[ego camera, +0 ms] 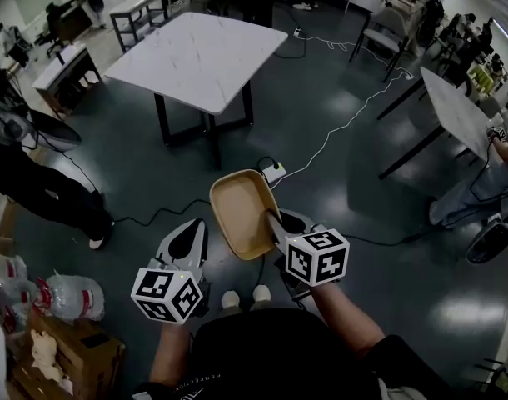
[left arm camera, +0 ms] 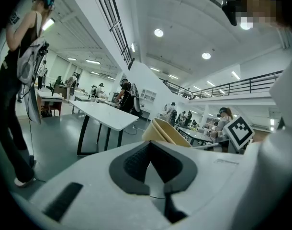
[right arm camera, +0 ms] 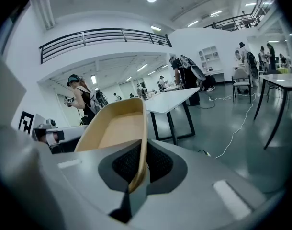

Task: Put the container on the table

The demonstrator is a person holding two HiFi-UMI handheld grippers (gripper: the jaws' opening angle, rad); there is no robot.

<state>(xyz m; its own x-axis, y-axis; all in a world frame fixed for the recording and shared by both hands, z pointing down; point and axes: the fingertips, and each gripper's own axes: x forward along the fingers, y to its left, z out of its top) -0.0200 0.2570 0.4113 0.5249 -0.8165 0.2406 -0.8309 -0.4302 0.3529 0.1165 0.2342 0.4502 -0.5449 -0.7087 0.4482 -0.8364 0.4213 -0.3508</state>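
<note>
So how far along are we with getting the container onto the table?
Done: the container is picked up, with its rim clamped in the jaws of the right gripper. In hand: it is held in the air above the floor, and the white table is ahead. Left: reach the table, set the container down and release it. The left gripper is shut and empty.

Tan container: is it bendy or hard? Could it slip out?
Probably stiff: the shallow tan plastic container holds its shape though the right gripper pinches only one rim. Likely light, since it's thin-walled and empty. It might pivot or slip, held by an edge.
</note>
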